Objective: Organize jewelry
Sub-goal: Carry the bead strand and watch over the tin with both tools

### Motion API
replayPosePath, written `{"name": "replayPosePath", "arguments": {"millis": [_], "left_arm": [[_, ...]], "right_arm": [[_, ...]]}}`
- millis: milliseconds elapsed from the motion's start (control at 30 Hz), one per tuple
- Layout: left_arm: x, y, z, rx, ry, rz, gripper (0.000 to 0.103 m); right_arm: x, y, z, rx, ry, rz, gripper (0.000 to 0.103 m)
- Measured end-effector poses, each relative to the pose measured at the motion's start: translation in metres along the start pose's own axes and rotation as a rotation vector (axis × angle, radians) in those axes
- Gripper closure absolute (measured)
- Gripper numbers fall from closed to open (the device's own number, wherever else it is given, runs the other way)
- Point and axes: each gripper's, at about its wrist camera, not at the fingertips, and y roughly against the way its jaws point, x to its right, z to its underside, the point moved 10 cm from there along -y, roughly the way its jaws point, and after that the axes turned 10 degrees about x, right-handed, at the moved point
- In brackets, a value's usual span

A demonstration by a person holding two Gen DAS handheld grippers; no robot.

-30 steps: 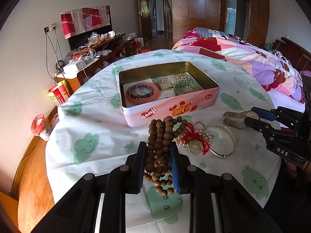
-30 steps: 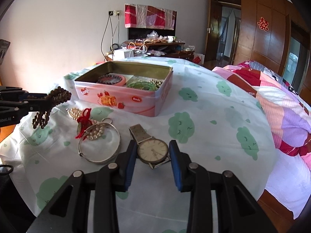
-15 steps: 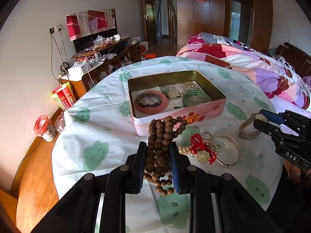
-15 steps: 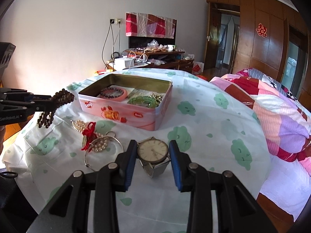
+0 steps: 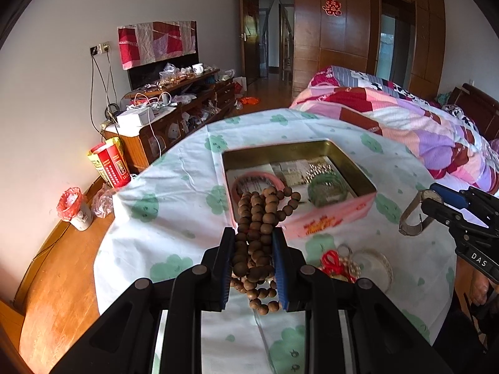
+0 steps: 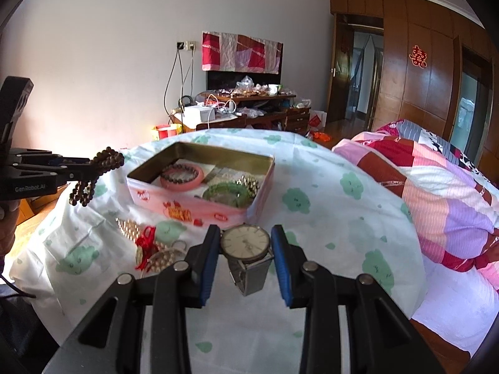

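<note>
While your left gripper [image 5: 253,258] pinches the limp, dangling wooden beads [image 5: 260,227] near the tin [image 5: 358,171], your right gripper [image 6: 246,260] clamps the watch [image 6: 245,241] by its stiff case, strap hanging; lower both gently, as the glass looks fragile

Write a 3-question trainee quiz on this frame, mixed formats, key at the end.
1. True or false: the left gripper is shut on the wooden bead strand.
2. What does the right gripper hold? A) green bangle B) wristwatch C) red-tasselled charm
3. Fill in: inside the pink tin the dark bead bracelet lies within a ____ ring.

Key:
1. True; the beads hang between its pads, clear of the tablecloth.
2. B; the pads clamp the watch case and the strap dangles below.
3. Pink.
</note>
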Motion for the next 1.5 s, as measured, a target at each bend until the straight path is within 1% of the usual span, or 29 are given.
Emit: {"name": "replayPosePath", "arguments": {"millis": [267,467,967,1167,1500], "left_arm": [[-0.004,-0.009,-0.02,0.022,-0.013,-0.014,0.079],[-0.005,-0.019,-0.029,0.021,-0.024,-0.027,0.079],[-0.005,-0.055,-0.052,0.014,-0.037,-0.062,0.079],[-0.008,-0.069,-0.055,-0.003,-0.035,-0.065,0.079],[-0.007,-0.088,-0.057,-0.024,-0.024,-0.071,0.079]], "right_arm": [[-0.002,-0.01,-0.024,0.03,0.018,-0.004,0.067],[-0.004,-0.02,-0.045,0.05,0.026,-0.02,0.068],[-0.016,-0.051,-0.077,0.076,0.074,-0.034,0.068],[-0.018,-0.067,-0.084,0.078,0.085,-0.026,0.068],[-0.016,-0.086,-0.081,0.067,0.062,-0.007,0.068]]}}
